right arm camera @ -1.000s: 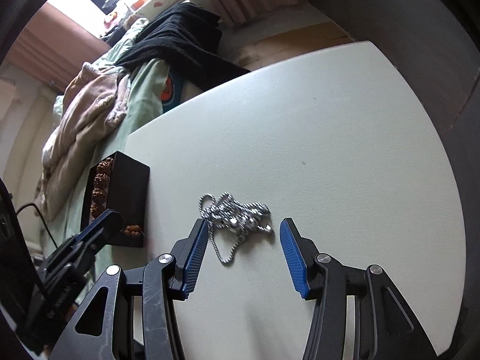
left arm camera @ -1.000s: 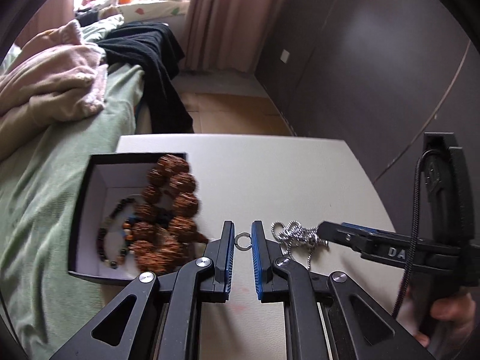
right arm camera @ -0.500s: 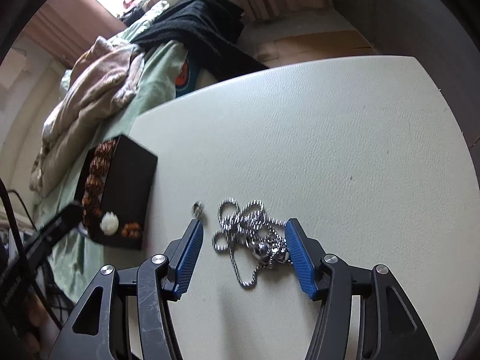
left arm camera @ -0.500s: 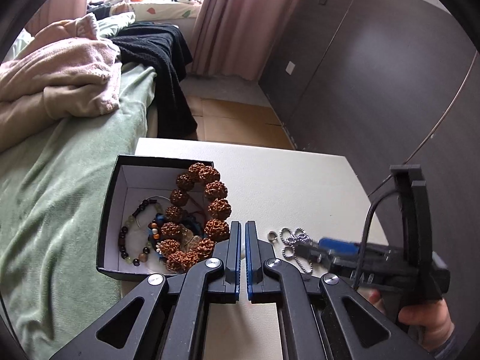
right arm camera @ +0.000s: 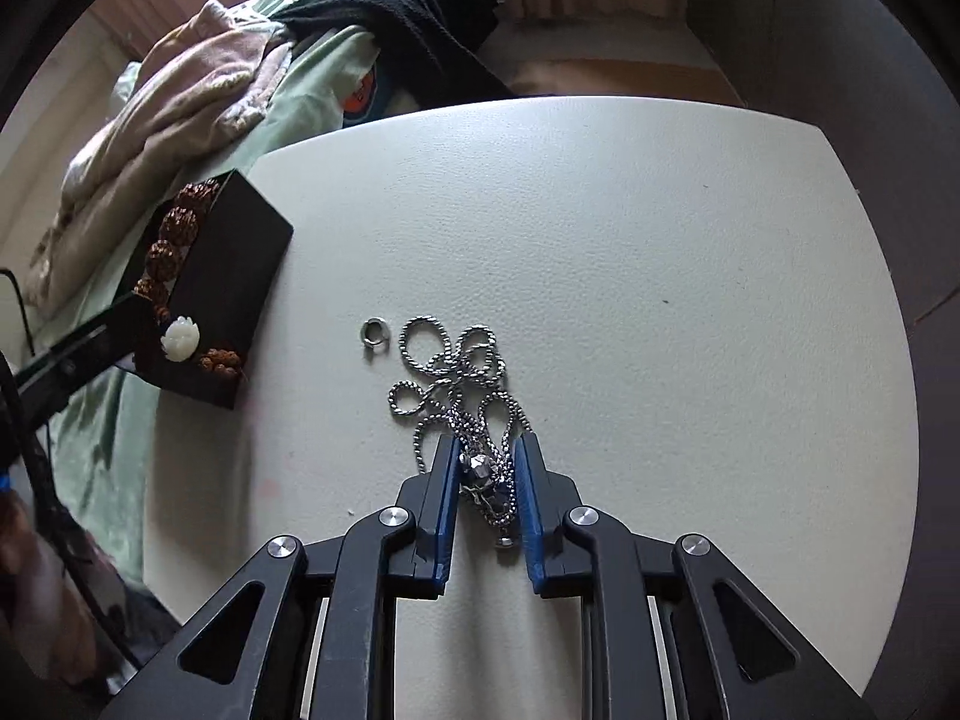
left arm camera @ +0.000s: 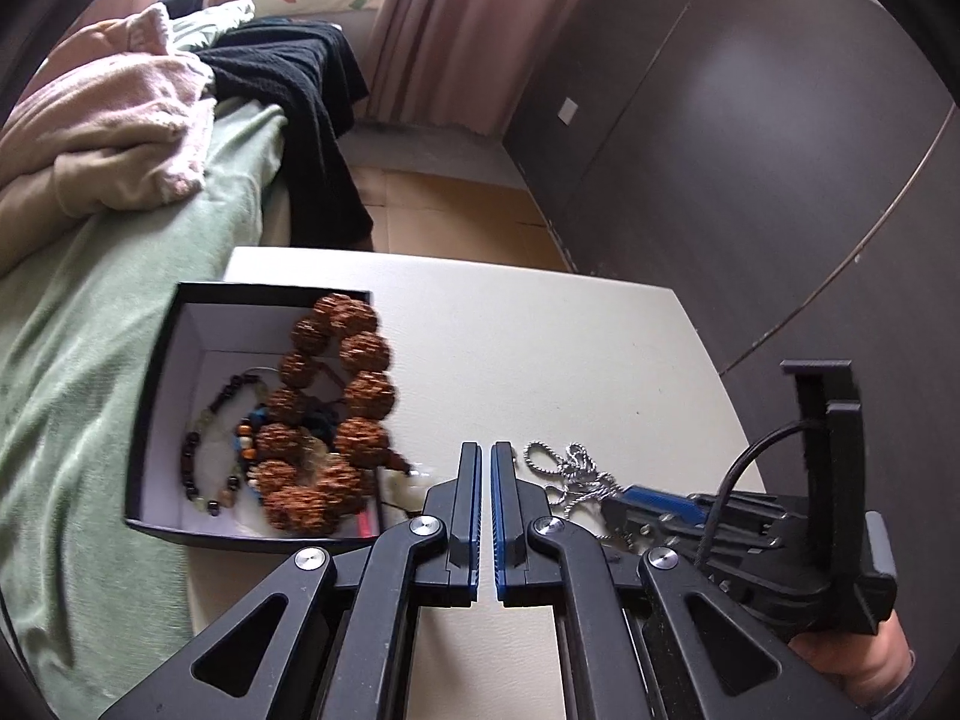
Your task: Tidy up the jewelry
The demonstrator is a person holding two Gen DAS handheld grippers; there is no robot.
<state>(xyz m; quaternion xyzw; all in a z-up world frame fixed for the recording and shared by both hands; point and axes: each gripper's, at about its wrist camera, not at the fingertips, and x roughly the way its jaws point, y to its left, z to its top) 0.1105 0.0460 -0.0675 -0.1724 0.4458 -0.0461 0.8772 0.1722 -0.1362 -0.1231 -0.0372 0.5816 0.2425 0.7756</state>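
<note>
White table (right arm camera: 600, 228), black box (left arm camera: 156, 420) of brown beads at its left edge. Right gripper (right arm camera: 486, 468) just narrowed from wide apart, now clamped on silver chain (right arm camera: 462, 372), loops spilling ahead of the pads. Left gripper (left arm camera: 486, 480) together, empty. Small ring (right arm camera: 374, 331) loose just left of the chain.
</note>
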